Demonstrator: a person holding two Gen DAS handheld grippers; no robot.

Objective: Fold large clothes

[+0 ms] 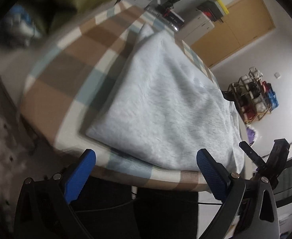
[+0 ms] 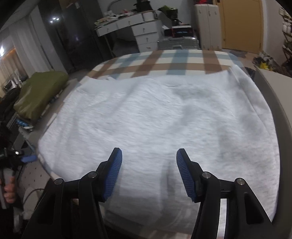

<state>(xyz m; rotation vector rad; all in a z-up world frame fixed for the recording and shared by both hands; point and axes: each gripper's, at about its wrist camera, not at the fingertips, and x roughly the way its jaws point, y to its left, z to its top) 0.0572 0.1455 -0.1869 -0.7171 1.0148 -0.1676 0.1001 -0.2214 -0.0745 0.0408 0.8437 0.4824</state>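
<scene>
Right wrist shows the garment (image 2: pixel 155 119) lying flat on the checked table (image 2: pixel 165 63), my right gripper (image 2: pixel 148 171) half open and empty above its near edge, left gripper (image 1: pixel 146 171) wide and empty, so I'd pinch both near corners evenly before folding.

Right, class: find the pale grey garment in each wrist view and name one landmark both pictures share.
Left wrist view: the pale grey garment fills the centre, lying on the checked cloth, running from the near edge toward upper left.
Right wrist view: the garment covers most of the picture, with the checked cloth showing beyond its far edge.
Shared landmark: the wooden door, upper right in both.
</scene>
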